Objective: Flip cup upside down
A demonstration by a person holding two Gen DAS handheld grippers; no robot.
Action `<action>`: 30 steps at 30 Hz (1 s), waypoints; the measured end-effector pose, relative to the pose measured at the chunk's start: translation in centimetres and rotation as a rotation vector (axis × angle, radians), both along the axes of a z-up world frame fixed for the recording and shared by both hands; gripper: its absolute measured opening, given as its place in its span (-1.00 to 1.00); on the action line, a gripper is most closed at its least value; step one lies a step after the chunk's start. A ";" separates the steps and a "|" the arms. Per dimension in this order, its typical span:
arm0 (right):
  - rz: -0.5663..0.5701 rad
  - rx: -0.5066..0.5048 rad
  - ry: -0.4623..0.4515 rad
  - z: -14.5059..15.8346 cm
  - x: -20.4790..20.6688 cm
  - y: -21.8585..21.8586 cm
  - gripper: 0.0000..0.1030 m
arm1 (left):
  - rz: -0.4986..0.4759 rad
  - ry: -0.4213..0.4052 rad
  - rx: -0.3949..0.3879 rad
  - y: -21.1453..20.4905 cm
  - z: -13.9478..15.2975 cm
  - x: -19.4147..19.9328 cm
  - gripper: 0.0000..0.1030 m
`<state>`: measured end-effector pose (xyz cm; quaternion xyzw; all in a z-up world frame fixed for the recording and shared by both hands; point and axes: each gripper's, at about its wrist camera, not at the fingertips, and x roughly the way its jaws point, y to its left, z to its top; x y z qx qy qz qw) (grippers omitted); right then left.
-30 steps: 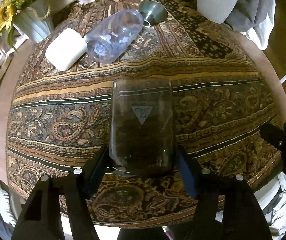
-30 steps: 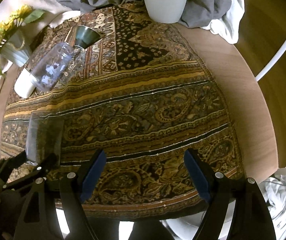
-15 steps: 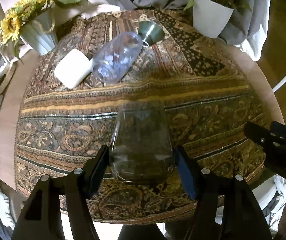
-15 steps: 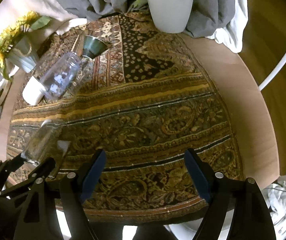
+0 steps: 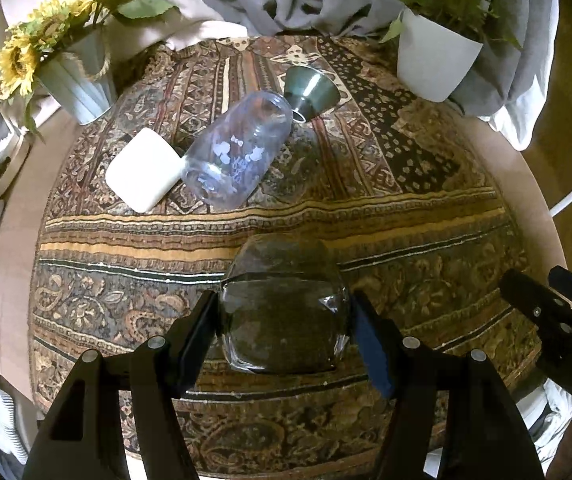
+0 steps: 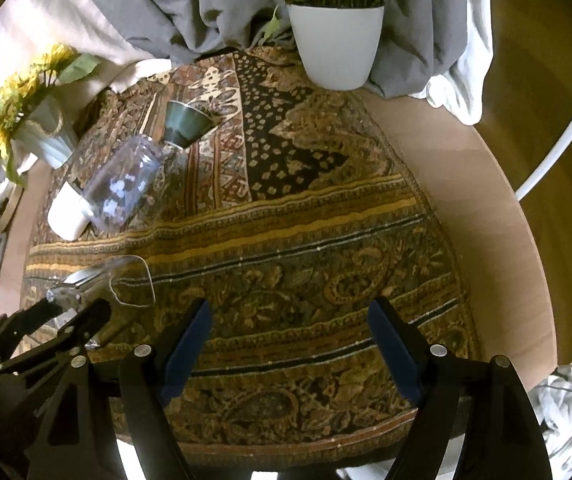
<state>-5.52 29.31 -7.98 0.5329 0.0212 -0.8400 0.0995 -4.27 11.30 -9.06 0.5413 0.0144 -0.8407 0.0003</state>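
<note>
My left gripper is shut on a clear glass cup and holds it tilted above the patterned cloth. In the right wrist view the cup leans over at the lower left, held in the left gripper. My right gripper is open and empty over the cloth's near part. It also shows at the right edge of the left wrist view.
A clear bottle with a white cap lies on its side at the back left, next to a dark green funnel. A sunflower pot and a white plant pot stand at the back. The table edge curves on the right.
The left gripper has lifted and tipped the cup, so I see it more end-on now. The camera has pulled back from the table. The right gripper has stayed open.
</note>
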 end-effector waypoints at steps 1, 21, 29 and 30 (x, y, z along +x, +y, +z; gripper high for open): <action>-0.001 0.001 0.003 0.1 -0.1 -0.1 0.56 | 0.001 -0.005 0.006 -0.1 0.0 -0.2 0.27; -0.017 -0.054 -0.015 0.3 -0.7 -0.4 0.56 | -0.020 -0.092 0.002 0.1 0.1 -1.0 0.27; -0.033 -0.046 -0.005 0.5 -0.9 -0.2 0.56 | -0.013 -0.076 0.001 0.3 0.1 -2.2 0.27; -0.032 -0.044 -0.006 0.5 -1.0 -0.2 0.56 | -0.010 -0.073 0.002 0.2 0.0 -2.3 0.27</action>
